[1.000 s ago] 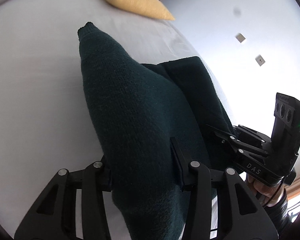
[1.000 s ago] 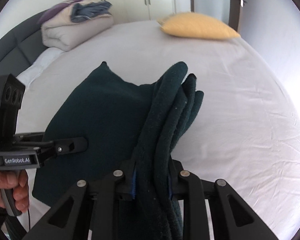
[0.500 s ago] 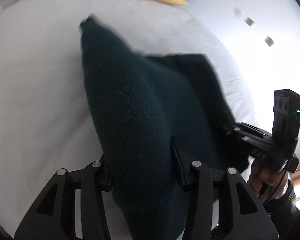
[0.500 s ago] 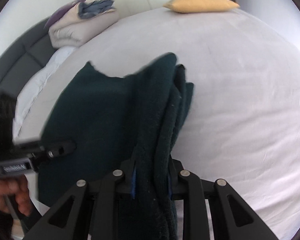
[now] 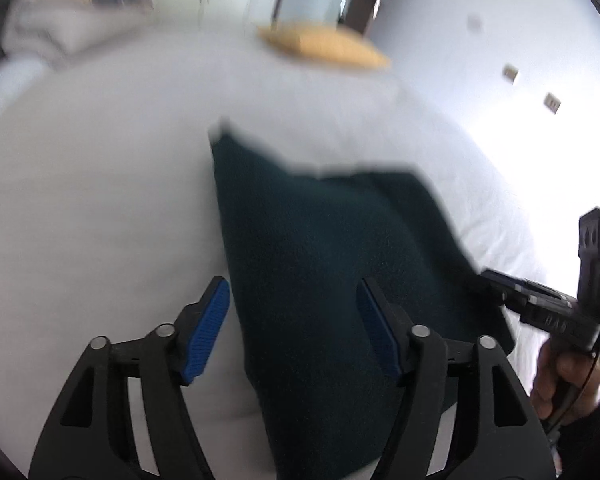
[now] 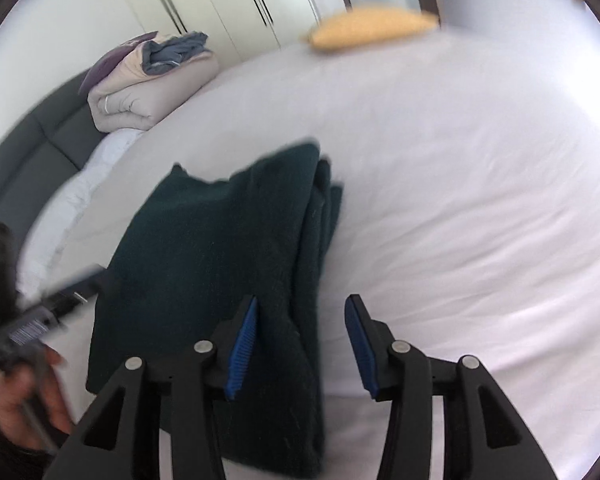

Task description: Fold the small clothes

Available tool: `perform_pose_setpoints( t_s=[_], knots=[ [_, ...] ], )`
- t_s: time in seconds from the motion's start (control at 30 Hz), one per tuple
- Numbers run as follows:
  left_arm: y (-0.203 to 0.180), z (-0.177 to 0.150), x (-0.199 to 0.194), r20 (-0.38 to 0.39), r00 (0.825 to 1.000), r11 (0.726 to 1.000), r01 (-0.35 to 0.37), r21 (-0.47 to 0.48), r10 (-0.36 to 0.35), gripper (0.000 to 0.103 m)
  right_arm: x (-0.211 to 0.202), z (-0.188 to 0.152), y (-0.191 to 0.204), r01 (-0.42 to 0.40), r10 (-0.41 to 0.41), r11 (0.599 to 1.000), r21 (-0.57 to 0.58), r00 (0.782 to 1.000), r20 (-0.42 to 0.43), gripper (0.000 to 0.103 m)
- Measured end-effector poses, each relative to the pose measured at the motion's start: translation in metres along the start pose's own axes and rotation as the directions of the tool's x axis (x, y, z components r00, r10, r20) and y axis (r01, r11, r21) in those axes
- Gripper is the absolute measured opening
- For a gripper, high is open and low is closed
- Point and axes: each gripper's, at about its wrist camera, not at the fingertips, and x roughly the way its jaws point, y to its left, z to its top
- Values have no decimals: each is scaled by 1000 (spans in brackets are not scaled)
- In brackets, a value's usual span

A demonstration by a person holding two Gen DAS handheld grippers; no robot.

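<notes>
A dark green knitted garment [image 5: 332, 264] lies folded flat on the white bed [image 5: 92, 208]. My left gripper [image 5: 294, 300] is open, its blue pads astride the garment's near left edge, holding nothing. In the right wrist view the garment [image 6: 220, 264] shows stacked folded layers along its right edge. My right gripper [image 6: 300, 320] is open above that near right edge and holds nothing. The right gripper also shows at the far right of the left wrist view [image 5: 500, 284]. The left gripper is a blur at the left edge of the right wrist view.
A yellow pillow [image 6: 372, 26] lies at the far side of the bed. A rolled beige duvet with clothes on it [image 6: 152, 80] sits by the dark headboard [image 6: 32, 160]. White wardrobe doors [image 6: 220, 12] stand behind.
Both grippers have opened and let go of the garment. It has dropped flat on the bed. Both grippers have pulled back and tilted up.
</notes>
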Motion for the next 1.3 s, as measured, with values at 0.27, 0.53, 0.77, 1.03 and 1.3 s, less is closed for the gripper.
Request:
perform_pose_setpoints(
  t_s=[0.27, 0.53, 0.77, 1.03, 1.3],
  knots=[
    [-56, 1, -157, 499, 793, 919, -394, -18, 350, 103, -118, -5, 44, 176, -122, 981, -85, 892, 436, 103],
    [-78, -15, -205, 488, 772, 898, -435, -62, 407, 103, -211, -8, 75, 213, -136, 976, -42, 751, 646, 103],
    [-39, -80, -218, 264, 888, 926, -367, -84, 376, 103, -214, -31, 99, 239, -145, 968, -78, 786, 601, 103],
    [-37, -116, -184, 135, 932, 939, -325, -109, 338, 103, -184, -50, 96, 223, -185, 973, -52, 899, 398, 103],
    [-19, -103, -158, 103, 930, 933, -341, -115, 353, 103, -166, -67, 97, 251, -210, 965, -82, 918, 335, 103]
  ],
)
